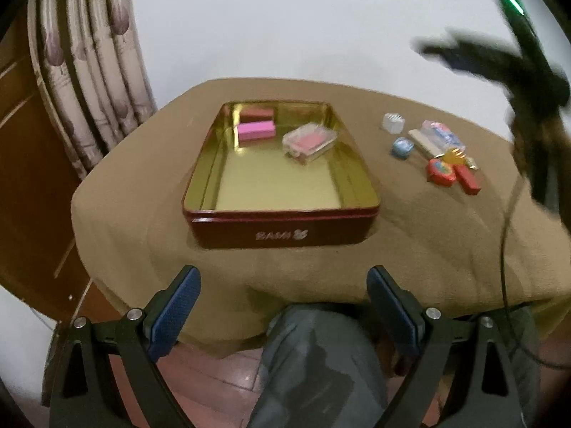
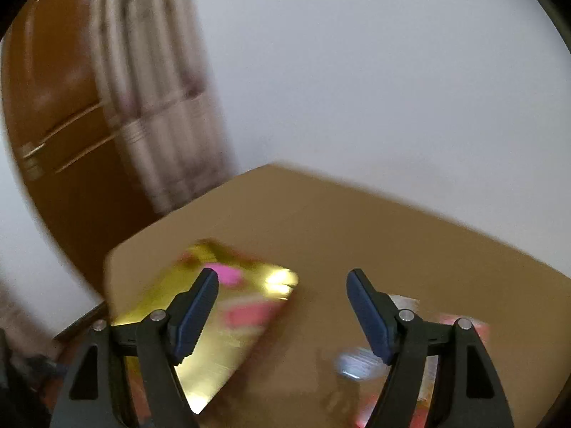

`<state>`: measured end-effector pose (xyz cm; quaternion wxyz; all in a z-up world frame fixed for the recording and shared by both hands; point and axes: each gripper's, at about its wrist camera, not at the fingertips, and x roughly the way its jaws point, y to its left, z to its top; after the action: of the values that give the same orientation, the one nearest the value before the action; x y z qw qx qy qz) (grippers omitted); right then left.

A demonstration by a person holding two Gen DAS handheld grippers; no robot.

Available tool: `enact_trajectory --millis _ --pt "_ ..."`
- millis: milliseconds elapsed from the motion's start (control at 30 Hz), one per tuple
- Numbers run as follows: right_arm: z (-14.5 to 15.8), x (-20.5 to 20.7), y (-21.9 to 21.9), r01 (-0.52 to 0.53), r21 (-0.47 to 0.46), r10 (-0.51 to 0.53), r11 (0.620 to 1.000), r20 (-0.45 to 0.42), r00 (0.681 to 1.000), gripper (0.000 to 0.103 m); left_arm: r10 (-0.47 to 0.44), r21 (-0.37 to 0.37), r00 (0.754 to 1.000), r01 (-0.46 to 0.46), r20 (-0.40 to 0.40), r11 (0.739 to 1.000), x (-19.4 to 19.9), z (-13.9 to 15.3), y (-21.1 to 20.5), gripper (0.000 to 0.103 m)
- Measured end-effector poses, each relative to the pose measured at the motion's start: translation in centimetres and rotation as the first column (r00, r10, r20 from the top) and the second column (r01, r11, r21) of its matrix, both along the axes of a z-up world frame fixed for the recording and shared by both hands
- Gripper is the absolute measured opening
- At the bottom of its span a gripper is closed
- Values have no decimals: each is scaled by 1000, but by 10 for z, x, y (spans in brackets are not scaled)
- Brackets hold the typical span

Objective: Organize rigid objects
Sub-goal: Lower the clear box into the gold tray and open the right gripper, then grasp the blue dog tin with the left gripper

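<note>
Near the middle of the tan-clothed tabletop (image 1: 142, 185), a red rectangular metal tin (image 1: 282, 228) with a gold interior is set, small items grouped toward the right edge. The left gripper (image 1: 283, 306) and right gripper (image 2: 282, 306) are spread wide, nothing held or touched.

A tan tablecloth (image 1: 410, 235) covered the table across the middle of the left wrist view, hanging in folds over the near edge. A patterned curtain (image 1: 89, 82) hung at upper left beside a brown wooden door (image 1: 25, 164). A pale wall (image 1: 285, 21) filled the top. Grey trousers (image 1: 317, 363) and reddish floor tiles (image 1: 214, 374) occupied the bottom; a thin black cable (image 1: 504, 249) ran down the right
</note>
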<state>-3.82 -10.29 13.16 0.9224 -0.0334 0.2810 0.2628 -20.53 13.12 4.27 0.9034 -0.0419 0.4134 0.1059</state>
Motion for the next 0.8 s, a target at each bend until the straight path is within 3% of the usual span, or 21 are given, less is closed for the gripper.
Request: enact_trajectory --millis 67,100,233,367,500,633,800 --pt "-12 -23 -34 145 -58 -141 988 77 987 77 -14 6 1000 14 17 1000 -1 5 -6 92" --pt "-25 -35 -60 245 -98 -234 965 115 965 77 -25 10 999 24 25 1000 0 8 -10 92" --pt "-64 -44 -124 417 -154 -409 896 83 909 77 -106 38 993 104 57 994 19 27 -39 92" --pt "-95 -38 -161 473 -171 -476 864 27 879 77 -232 92 970 224 79 970 58 44 -69 94" --pt "-107 -33 -171 510 -103 -516 854 -46 855 77 -309 68 950 305 54 950 115 50 -79 94" --pt "-112 -41 -181 550 -24 -550 835 -74 832 77 -340 34 940 341 -18 940 179 38 -81 94" --pt "-114 -45 -182 549 10 -546 836 -79 834 77 -371 7 923 373 -102 928 242 8 -89 94"
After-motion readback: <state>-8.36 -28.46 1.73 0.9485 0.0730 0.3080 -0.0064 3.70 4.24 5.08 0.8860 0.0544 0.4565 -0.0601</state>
